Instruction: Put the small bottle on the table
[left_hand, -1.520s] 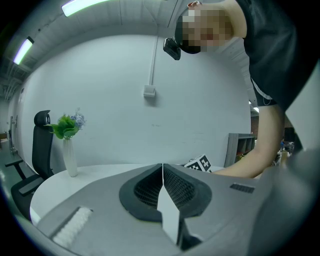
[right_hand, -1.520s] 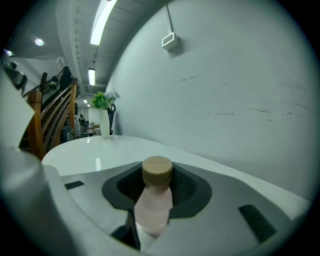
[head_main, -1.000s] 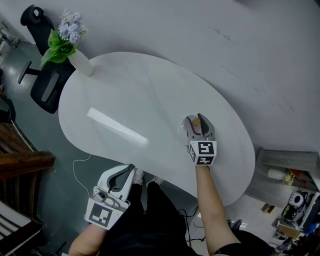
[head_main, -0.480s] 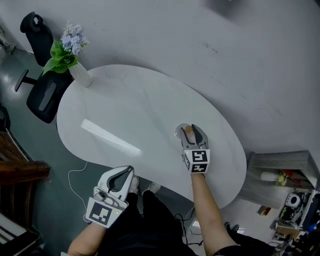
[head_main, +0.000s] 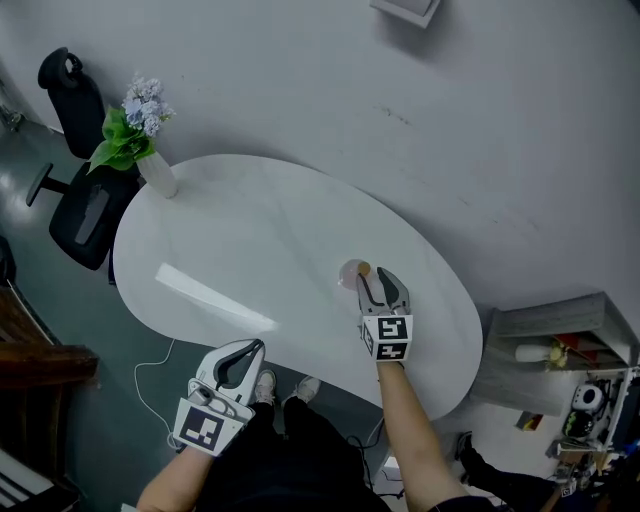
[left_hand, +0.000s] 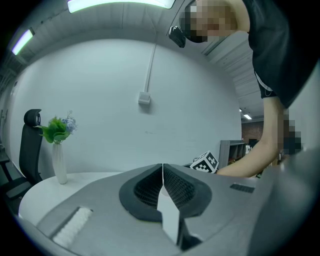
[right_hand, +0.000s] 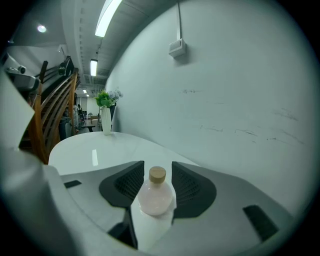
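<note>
Small round pale-pink bottle with a tan cork cap stands upright on the white oval bench, toward its right end near the wall-side edge. It sits squarely between the right claw's parted jaws, which are probably not pinching it. The left claw, closed and empty, hangs off the bench's near edge, much farther away.

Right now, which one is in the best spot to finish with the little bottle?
The right. The right hand-held gripper sits at the small bottle on the table, jaws apart; the left hand-held gripper hangs shut off the table's edge.
</note>
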